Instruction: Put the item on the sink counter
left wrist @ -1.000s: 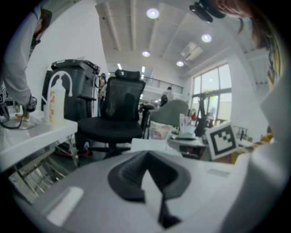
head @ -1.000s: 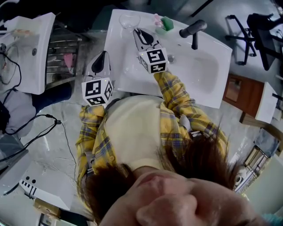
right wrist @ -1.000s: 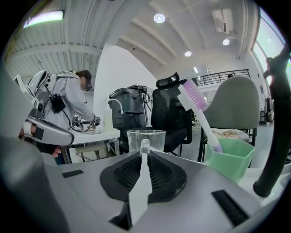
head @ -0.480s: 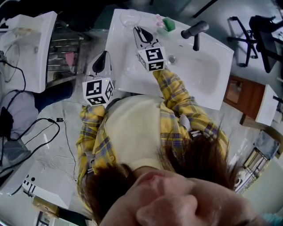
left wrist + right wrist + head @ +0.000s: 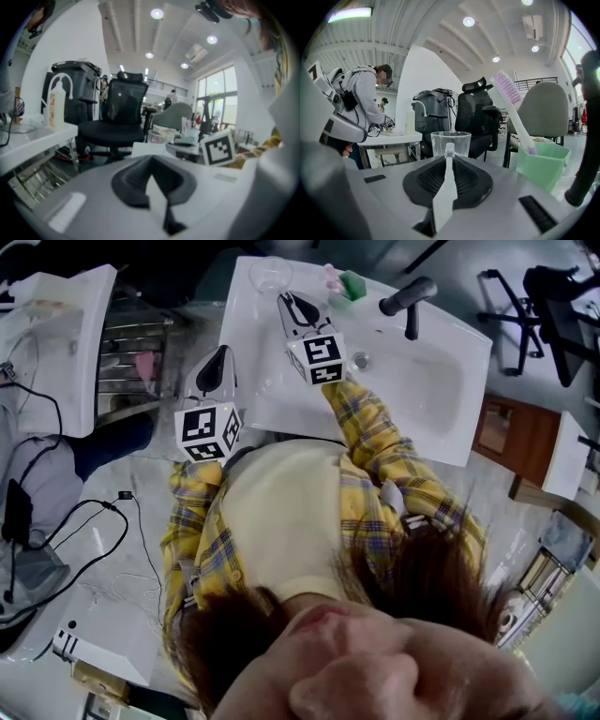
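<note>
The white sink counter (image 5: 251, 381) lies ahead of me. My right gripper (image 5: 289, 304) reaches over its back left part. In the right gripper view its jaws (image 5: 449, 161) are shut on a thin whitish item (image 5: 448, 187) that sticks up between the pads. Just beyond stands a clear glass (image 5: 462, 142) (image 5: 270, 276). To the right is a green cup (image 5: 541, 164) (image 5: 353, 285) holding a pink toothbrush (image 5: 511, 101). My left gripper (image 5: 217, 360) hangs off the counter's left edge, its jaws (image 5: 151, 176) shut and empty.
A dark faucet (image 5: 408, 298) stands behind the basin (image 5: 427, 395). A second white sink (image 5: 56, 343) and a metal rack (image 5: 131, 352) sit to the left. Cables (image 5: 84, 512) trail on the floor. A wooden cabinet (image 5: 511, 437) is at right. A person (image 5: 361, 108) works at a far table.
My right gripper has moved a little farther back and left over the counter, toward the glass. The left gripper has stayed put.
</note>
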A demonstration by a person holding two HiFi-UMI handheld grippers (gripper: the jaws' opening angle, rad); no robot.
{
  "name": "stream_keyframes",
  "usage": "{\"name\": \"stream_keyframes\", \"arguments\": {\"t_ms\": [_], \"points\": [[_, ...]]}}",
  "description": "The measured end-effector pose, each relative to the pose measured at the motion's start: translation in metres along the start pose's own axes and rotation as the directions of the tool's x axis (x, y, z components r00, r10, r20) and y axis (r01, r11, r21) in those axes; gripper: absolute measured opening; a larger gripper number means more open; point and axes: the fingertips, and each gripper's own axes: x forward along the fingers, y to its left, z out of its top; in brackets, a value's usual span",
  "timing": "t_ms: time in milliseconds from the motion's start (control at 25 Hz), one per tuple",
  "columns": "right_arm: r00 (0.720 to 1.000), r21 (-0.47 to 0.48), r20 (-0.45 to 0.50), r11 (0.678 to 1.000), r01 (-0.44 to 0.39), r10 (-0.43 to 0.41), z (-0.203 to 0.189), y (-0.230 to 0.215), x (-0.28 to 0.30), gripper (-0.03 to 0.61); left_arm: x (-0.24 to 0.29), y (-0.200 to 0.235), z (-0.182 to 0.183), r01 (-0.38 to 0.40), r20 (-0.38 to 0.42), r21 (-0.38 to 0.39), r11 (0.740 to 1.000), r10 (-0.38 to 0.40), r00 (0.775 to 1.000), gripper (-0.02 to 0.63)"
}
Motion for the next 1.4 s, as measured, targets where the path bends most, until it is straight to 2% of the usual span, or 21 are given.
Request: {"name": "stream_keyframes", "arguments": {"t_ms": [400,680,1400], "points": [[0.999,-0.013,-0.053,1.000,0.009,-0.009,-0.007,0.006,-0.003,0.038,-0.010,-0.002,0.001,0.015,0.011,0.006,1.000,-0.015,1.000,0.005],[0.996,-0.024,-0.080,0.999,0.025,-0.027,-0.007,0.008,-0.008,0.085,-0.016,-0.003,0.001,0.031,0.019,0.008,0.999,-0.031,0.999,0.005],[0.986,-0.019,-0.107,0.992,0.124,-0.126,-0.003,0.008,-0.056,0.087,-0.024,-0.013,0.006,0.116,0.042,0.023,0.993,-0.117,0.992,0.005]]}}
